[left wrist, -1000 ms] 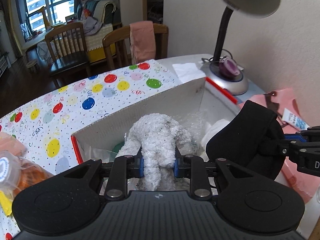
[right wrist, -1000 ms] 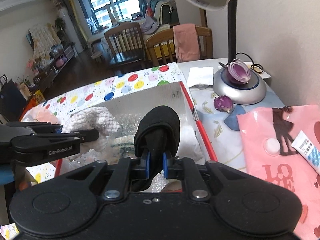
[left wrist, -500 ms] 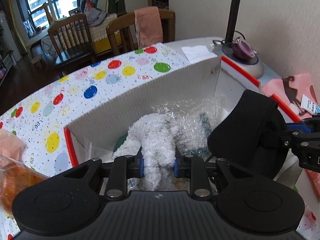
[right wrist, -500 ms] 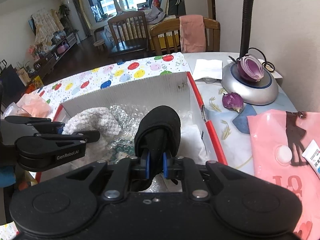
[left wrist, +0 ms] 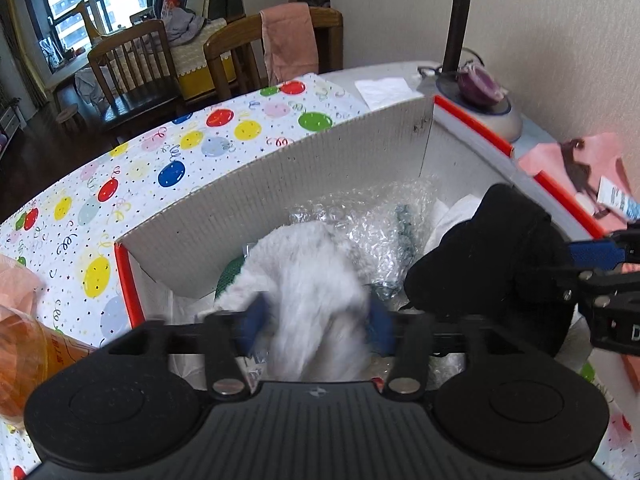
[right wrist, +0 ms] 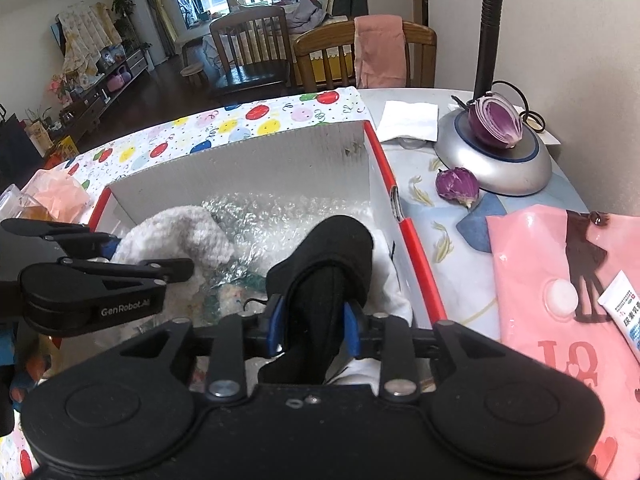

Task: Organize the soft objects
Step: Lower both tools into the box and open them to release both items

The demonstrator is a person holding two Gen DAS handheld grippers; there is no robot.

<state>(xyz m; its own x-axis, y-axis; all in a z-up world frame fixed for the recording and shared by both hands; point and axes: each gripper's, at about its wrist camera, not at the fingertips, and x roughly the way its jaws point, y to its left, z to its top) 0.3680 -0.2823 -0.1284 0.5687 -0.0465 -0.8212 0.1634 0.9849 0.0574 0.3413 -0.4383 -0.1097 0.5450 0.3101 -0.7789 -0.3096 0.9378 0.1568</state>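
As both claws spread over the open box, the release step of the tidy-up appears to be under way. Nearest the left wrist camera, the left claw (left wrist: 314,322) has just been opening, its blue pads now standing off either side of a fluffy white plush toy (left wrist: 308,280) that blurs between them and seems to be dropping free. The right claw (right wrist: 310,326) has likewise just been opening; a black padded pouch (right wrist: 324,272), smooth and rounded like a soft case, stands between its pads, and whether they still press on it cannot be told. Both items sit inside the white corrugated box (right wrist: 240,168) with red edges, above a crinkled bed of clear bubble wrap (right wrist: 272,216) and a folded white cloth (right wrist: 394,280) at the right wall. The next move, by this reading, calls for lifting each claw straight up and clear without snagging plush pile or pouch fabric, then reaching for another soft item. Beyond the box, a balloon-print paper (left wrist: 132,184) covers the tabletop on the left; on the right lie a glossy pink bag (right wrist: 560,280), a white tube (right wrist: 626,312), a small purple onion (right wrist: 458,186) and a halved red onion (right wrist: 496,124) on the silver lamp base (right wrist: 504,168). Wooden chairs (right wrist: 252,52) stand beyond.
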